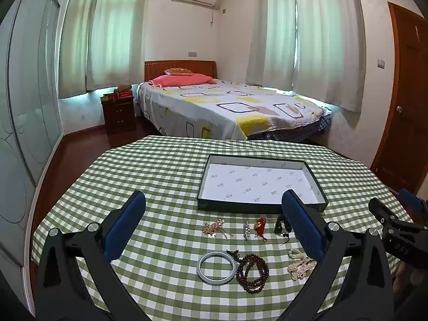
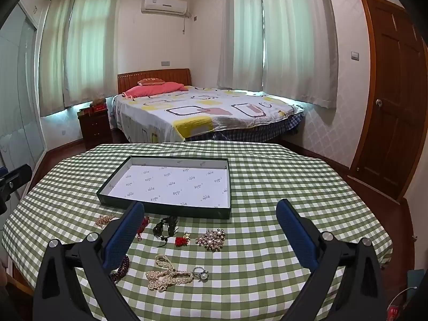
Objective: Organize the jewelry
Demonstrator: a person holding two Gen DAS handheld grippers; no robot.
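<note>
Both claws are spread wide and holding nothing, just hanging over the near edge of the green-and-white checked surface (image 1: 165, 165). The left claw (image 1: 214, 222) has the silver-grey bangle (image 1: 216, 267) and dark red bead bracelet (image 1: 252, 272) lying right below its gap, with the gold brooch (image 1: 214, 227) further in. The right claw (image 2: 211, 230) looks over the white pearl necklace (image 2: 167, 274), pearl ring (image 2: 201, 272) and rhinestone brooch (image 2: 211, 239). The shallow dark-green box with white lining (image 2: 165, 205) sits empty beyond them, toward the surface's middle.
</note>
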